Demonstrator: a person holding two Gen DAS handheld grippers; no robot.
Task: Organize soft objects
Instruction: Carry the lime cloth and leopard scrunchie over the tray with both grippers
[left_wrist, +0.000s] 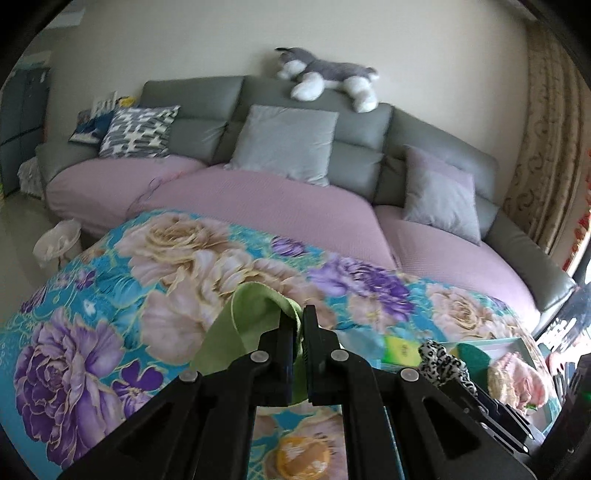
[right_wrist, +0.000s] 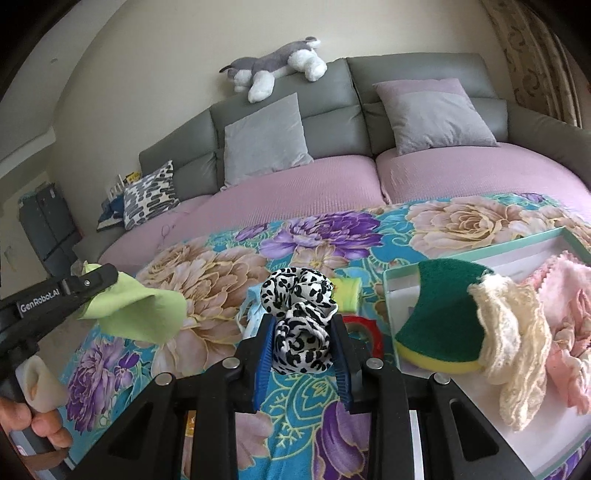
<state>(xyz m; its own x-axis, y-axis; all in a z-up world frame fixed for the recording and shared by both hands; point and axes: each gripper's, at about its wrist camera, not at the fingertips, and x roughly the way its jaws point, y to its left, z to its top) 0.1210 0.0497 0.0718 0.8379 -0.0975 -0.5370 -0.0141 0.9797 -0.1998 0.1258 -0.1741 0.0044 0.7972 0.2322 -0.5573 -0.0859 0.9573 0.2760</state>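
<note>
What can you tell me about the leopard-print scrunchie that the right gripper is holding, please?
The scrunchie is a ruffled ring of smooth, satin-looking white fabric with black spots. It stands bunched between the jaws of the right gripper, which are closed on its lower part, above the floral cloth. From the left wrist it shows at right.

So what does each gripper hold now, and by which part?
Left gripper pinches the green cloth by one edge; right gripper grips the leopard scrunchie around one side.
</note>
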